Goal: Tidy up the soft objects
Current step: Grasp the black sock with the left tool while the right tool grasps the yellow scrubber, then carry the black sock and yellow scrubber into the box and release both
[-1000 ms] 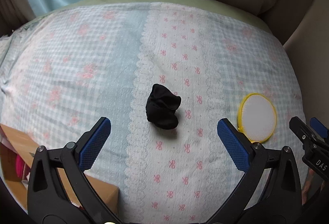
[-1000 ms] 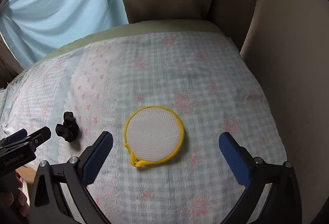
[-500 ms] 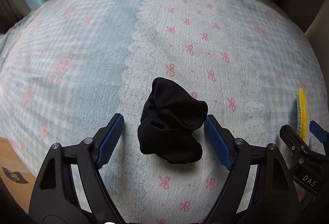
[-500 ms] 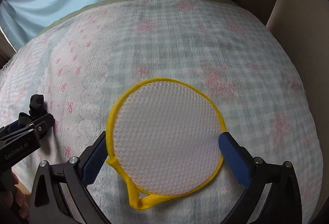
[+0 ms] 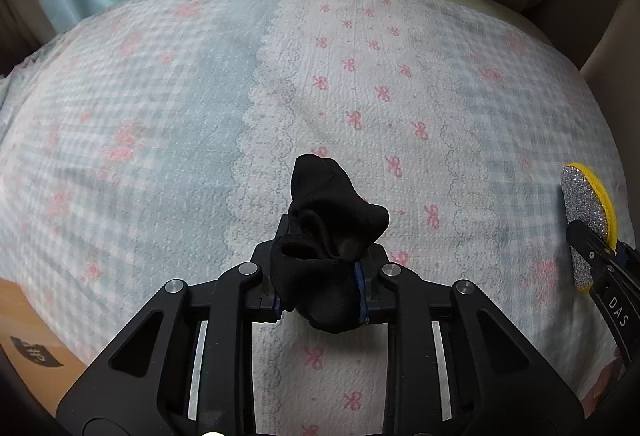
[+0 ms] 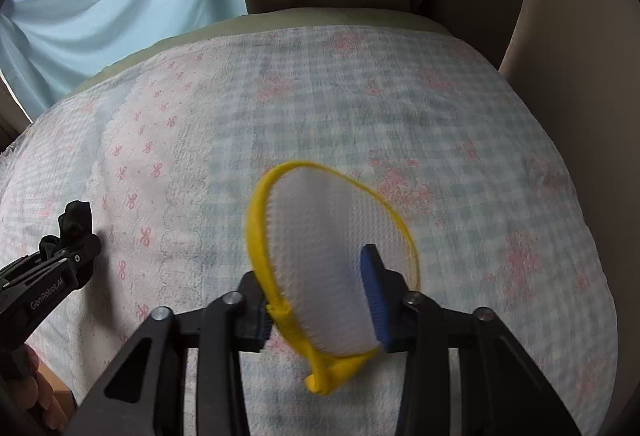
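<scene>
Both grippers now closed since half-second ago: left gripper (image 5: 320, 292) pinches black sock (image 5: 326, 236); right gripper (image 6: 320, 300) pinches yellow-rimmed scrubber (image 6: 328, 268), tilted above bedspread (image 6: 400, 96).

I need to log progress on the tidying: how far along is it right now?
Nothing looks put away yet. In hand: the left gripper is shut on the black sock, and the right gripper is shut on the round yellow-rimmed scrubber, tilted up off the bedspread. Left: carrying both to wherever they belong; no container is clearly visible.
</scene>
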Tool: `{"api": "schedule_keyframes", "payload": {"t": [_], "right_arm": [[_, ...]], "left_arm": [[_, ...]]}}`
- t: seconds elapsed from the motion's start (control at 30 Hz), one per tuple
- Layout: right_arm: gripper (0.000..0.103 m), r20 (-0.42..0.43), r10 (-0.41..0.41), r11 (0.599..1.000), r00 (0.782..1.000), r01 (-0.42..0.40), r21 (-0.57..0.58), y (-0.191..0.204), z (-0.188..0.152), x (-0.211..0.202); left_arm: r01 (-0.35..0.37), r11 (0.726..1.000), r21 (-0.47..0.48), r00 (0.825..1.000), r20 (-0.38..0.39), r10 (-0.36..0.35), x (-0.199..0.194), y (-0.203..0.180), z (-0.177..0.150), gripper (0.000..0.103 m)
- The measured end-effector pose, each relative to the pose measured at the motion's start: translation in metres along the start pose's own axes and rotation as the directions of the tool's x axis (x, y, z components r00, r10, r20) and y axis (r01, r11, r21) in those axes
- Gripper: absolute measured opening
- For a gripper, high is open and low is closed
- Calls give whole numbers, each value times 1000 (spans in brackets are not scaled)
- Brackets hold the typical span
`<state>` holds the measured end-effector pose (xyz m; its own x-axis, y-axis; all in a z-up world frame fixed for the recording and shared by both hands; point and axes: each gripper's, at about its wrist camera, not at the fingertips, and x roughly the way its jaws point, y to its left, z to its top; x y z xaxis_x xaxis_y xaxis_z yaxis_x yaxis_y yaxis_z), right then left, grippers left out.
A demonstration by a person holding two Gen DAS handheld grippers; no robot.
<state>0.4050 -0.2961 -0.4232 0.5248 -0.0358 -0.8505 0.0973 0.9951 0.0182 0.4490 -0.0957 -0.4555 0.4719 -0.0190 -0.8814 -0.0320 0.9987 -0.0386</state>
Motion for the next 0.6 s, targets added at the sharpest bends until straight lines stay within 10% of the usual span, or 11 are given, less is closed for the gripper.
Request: {"api": "schedule_keyframes", "payload": {"t": [0.6], "right_arm": [[18, 109, 49, 999, 993, -47, -22, 7, 17, -118]], "left_arm": [[31, 999, -17, 992, 123, -28, -159, 0, 4, 22]]}}
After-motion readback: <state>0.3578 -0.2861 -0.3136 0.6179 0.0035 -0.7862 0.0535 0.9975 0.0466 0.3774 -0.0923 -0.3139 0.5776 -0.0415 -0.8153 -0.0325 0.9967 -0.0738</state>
